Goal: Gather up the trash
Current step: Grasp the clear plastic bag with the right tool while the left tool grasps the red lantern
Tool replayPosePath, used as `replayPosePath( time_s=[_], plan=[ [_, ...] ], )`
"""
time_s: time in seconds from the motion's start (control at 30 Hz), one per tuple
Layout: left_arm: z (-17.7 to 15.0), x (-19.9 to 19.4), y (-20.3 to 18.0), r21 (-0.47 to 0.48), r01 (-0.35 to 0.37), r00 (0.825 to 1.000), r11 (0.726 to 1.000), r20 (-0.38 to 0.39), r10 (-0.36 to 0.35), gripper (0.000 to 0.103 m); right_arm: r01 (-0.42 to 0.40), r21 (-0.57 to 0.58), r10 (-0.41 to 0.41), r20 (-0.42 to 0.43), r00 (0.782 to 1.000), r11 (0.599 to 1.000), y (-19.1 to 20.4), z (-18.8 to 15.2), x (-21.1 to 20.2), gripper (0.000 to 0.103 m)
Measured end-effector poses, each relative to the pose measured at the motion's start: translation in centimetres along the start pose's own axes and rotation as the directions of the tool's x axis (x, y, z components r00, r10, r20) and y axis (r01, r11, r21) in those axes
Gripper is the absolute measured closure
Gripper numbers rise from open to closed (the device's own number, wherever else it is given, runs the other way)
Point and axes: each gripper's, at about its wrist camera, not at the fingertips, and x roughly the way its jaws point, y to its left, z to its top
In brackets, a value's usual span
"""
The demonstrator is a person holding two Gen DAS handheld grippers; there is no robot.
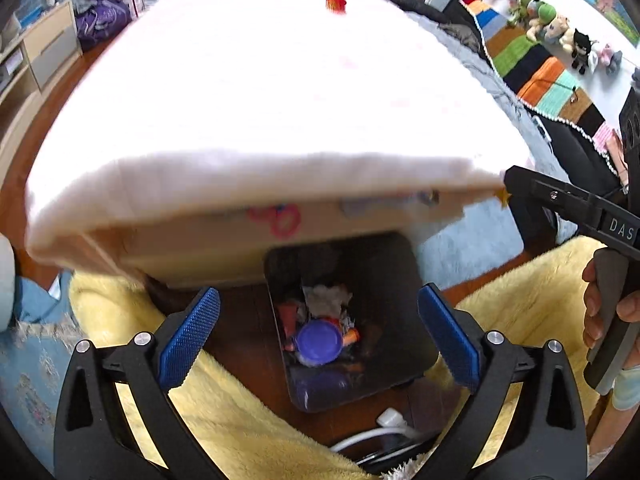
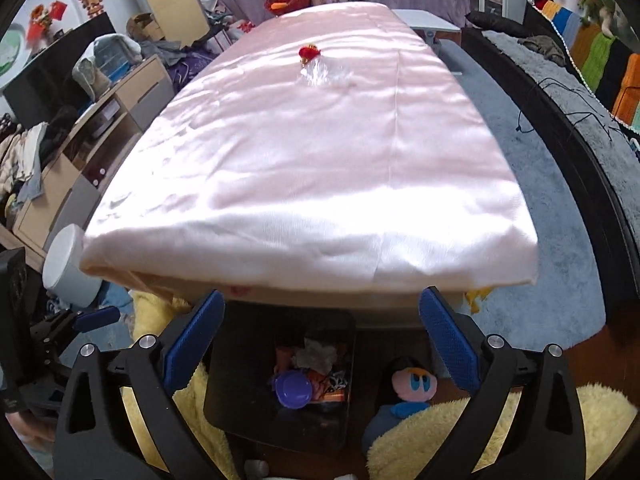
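**Trash in the black bin, one piece left on the table**

Trash [image 1: 320,320] fills the bottom of a black bin [image 1: 404,312] that stands on the dark floor just under the near edge of the table: a purple round lid [image 2: 293,389], crumpled white paper [image 2: 316,354] and orange and red scraps lie together in it. The left gripper [image 1: 319,334] hangs above the bin with its blue pads spread wide and nothing between them. The right gripper [image 2: 322,340] hovers over the same bin, its jaws likewise wide apart and empty. Yellow fluffy fabric [image 1: 224,412] lies on both sides of the bin, and a small pink-faced plush toy [image 2: 410,386] sits just right of it. A white cable [image 1: 372,434] lies on the floor nearest the left camera. Beyond the bin, a pale pink cloth [image 2: 320,160] covers the long table. Far along it rests a clear crumpled wrapper [image 2: 322,74] touching a small red piece [image 2: 309,52], well apart from the bin.
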Motion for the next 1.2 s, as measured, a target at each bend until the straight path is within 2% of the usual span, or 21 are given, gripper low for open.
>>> replayPosePath(
  time_s=[0.2, 0.43, 0.7, 0.9, 1.0, 1.2],
  plan=[
    [4.0, -1.4, 0.0, 0.019, -0.046, 0.998, 0.999, 0.044, 0.045, 0.008, 0.017, 0.010, -0.017, 0.050, 0.999, 1.000, -1.4, 4.0, -0.5, 0.004],
    [8.8, -1.0, 0.7, 0.022, -0.080, 0.995, 0.997, 0.059, 0.078, 0.008, 0.027, -0.007, -0.026, 0.079, 0.997, 1.000, -2.1, 8.3, 0.8, 0.004],
    [14.9, 1.1, 0.9, 0.037, -0.108, 0.991, 0.993, 0.080, 0.104, 0.008, 0.029, -0.047, -0.024, 0.106, 0.994, 0.998, -2.2, 13.9, 4.8, 0.004],
    [19.6, 2.3, 1.9, 0.009, -0.124, 0.987, 0.992, 0.105, 0.123, 0.008, 0.008, -0.039, -0.003, 0.118, 0.993, 0.999, -2.4, 17.9, 8.5, 0.006],
    [21.8, 3.0, 2.5, -0.008, -0.140, 0.984, 0.990, 0.111, 0.140, 0.008, -0.006, -0.044, 0.011, 0.122, 0.992, 0.999, -2.4, 19.3, 9.9, 0.010],
    [25.3, 4.7, 2.9, 0.012, -0.170, 0.979, 0.985, 0.112, 0.167, 0.008, -0.020, -0.105, 0.028, 0.075, 0.997, 0.994, -1.5, 21.4, 13.6, 0.035]
  ],
)
